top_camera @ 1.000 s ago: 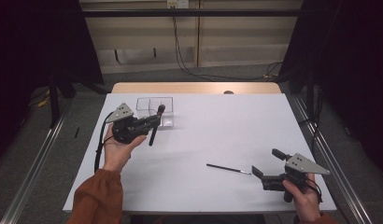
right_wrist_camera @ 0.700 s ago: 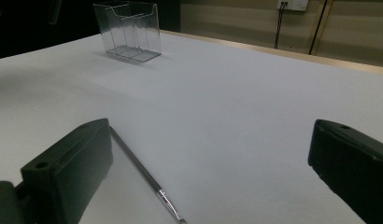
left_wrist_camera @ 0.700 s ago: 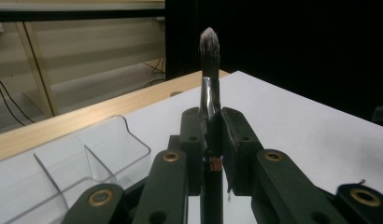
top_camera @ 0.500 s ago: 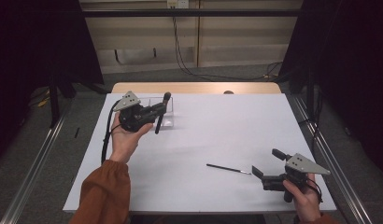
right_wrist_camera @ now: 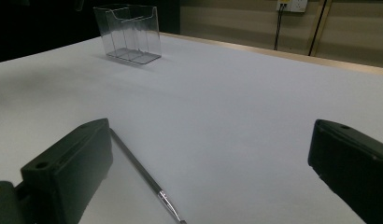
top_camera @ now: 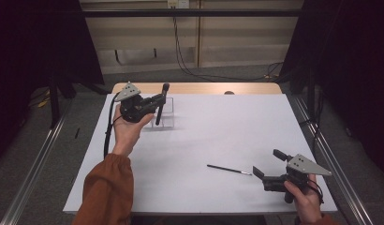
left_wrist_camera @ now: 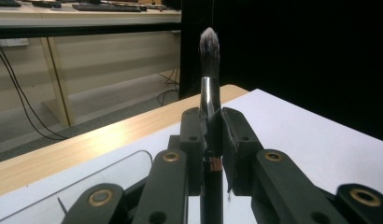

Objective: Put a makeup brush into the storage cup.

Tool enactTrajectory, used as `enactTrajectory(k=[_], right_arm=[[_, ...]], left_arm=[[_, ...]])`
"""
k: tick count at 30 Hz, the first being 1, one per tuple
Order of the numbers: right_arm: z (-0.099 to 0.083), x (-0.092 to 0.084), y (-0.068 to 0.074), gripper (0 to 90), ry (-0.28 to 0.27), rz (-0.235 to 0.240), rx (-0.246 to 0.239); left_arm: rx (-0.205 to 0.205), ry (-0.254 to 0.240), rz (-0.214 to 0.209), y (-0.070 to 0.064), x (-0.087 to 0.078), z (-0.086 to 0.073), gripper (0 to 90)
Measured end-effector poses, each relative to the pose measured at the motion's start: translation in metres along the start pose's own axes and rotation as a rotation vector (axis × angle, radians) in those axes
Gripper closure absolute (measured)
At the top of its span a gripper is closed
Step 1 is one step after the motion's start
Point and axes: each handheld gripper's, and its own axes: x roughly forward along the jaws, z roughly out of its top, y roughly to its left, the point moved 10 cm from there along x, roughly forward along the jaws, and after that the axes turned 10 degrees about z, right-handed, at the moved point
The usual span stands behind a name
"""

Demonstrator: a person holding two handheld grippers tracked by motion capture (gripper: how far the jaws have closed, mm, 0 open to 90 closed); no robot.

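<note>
Clear glossy plastic holder — matt white tabletop

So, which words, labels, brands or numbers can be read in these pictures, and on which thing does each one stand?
None can be read.
Makeup brush in the left gripper: a small reddish mark on its handle, too blurred to read.
Clear organizer, thin brush: no print visible.

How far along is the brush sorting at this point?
Nothing is in the clear organizer yet. In hand: the left tool is shut on the makeup brush, bristles up, over the organizer. Left: lowering it in, then the thin brush lying on the table before the open right tool.
</note>
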Motion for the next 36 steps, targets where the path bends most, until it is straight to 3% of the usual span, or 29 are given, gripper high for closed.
enactTrajectory(k=[12, 18, 25, 27, 33, 36], right_arm=[[0.002, -0.001, 0.0, 0.0, -0.014, -0.005, -0.008], [0.001, 0.0, 0.0, 0.0, -0.014, -0.002, -0.005], [0.001, -0.001, 0.0, 0.0, -0.014, -0.001, -0.005], [0.001, -0.001, 0.0, 0.0, -0.013, -0.001, -0.004], [0.0, -0.001, 0.0, 0.0, -0.01, 0.001, 0.003], [0.0, -0.001, 0.0, 0.0, -0.011, 0.003, 0.0]], left_arm=[[-0.005, -0.007, 0.024, 0.012, 0.012, 0.008, 79.7], [0.004, -0.036, 0.034, 0.015, 0.02, 0.013, 79.6], [0.009, -0.038, 0.035, 0.013, 0.036, 0.016, 79.6], [-0.006, -0.043, 0.039, 0.015, 0.039, 0.017, 79.6], [-0.005, -0.009, 0.061, 0.02, 0.051, 0.006, 79.5], [-0.001, -0.016, 0.061, 0.02, 0.055, 0.004, 79.5]])
